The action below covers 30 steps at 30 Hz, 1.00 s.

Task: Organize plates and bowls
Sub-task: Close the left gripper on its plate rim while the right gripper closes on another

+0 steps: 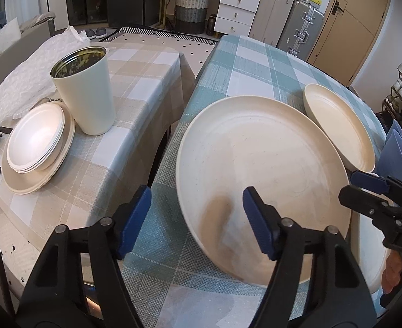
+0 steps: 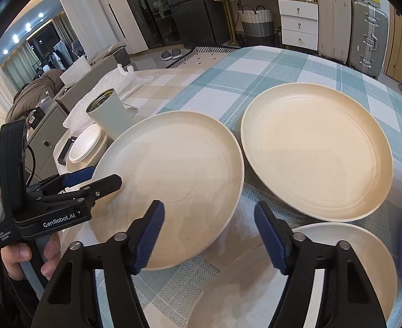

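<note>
Left gripper fingers spread at the near plate rim. Right gripper fingers spread above the blue-check bench. A second plate lies beside, stack on the beige bench.

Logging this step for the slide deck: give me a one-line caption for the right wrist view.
Open right tongs hover over three cream plates on a blue checked cloth; left tongs straddle one plate's rim.

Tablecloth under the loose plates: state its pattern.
The tablecloth is a teal and white plaid check, clearest in the right wrist view.
</note>
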Motion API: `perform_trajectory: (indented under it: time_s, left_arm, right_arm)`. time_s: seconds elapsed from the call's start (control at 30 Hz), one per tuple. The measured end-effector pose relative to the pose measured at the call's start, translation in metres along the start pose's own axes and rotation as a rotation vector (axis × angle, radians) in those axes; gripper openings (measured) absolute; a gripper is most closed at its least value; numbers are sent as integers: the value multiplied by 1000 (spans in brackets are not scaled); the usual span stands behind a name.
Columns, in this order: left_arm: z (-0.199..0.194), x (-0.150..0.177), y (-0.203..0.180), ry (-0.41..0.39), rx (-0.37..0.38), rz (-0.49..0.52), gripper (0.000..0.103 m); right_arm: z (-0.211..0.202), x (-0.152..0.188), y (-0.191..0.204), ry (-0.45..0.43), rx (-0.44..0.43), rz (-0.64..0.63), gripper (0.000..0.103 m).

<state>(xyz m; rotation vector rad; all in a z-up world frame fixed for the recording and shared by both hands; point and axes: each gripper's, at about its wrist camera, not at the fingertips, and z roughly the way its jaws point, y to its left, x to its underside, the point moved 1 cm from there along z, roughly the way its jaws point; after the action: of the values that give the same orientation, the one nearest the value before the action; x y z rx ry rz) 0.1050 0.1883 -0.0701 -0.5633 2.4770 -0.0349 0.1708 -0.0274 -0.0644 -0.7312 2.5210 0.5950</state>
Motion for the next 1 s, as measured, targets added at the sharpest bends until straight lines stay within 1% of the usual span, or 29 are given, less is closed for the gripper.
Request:
perform_trajectory:
  time_s: [0.07,0.13,0.2,0.27,0.33,0.37,0.43,0.47,0.5,0.6,0.67,1.0]
  left_arm:
    - [2,0,1,7,-2,-9,62]
    - [3,1,2,15,-4,-12,53]
    - [4,1,2,17,-14,-6,48]
    - [4,2,1,16,-19,0,42]
    - [3,2,1,17,-14,-2,34]
    - [4,1,1,18,-13,-1,32]
    - [3,2,0,16,-20,10,25]
    - [3,2,-1,14,-14,14,24]
    - [3,2,-2,14,-9,17,21]
    - [3,3,-3,9,-18,23,20]
    - [2,3,-3,7,-18,22,19]
    - [-3,2,-3,-8,-36,28,18]
  right_arm:
    - [5,0,0,10,8,-2,59]
    - [8,1,1,18,8,-2,53]
    - [11,1,1,24,3,2,50]
    - [12,1,3,26,13,-3,48]
    - [11,2,3,25,21,-3,45]
    - [12,1,3,24,27,-2,44]
    - [11,2,2,23,34,-6,40]
    - [11,2,2,27,44,-11,38]
    - [11,3,2,29,51,-16,35]
    - [10,3,0,24,64,-17,27]
    - [10,3,-1,22,69,-18,24]
    - [9,5,3,13,85,-43,23]
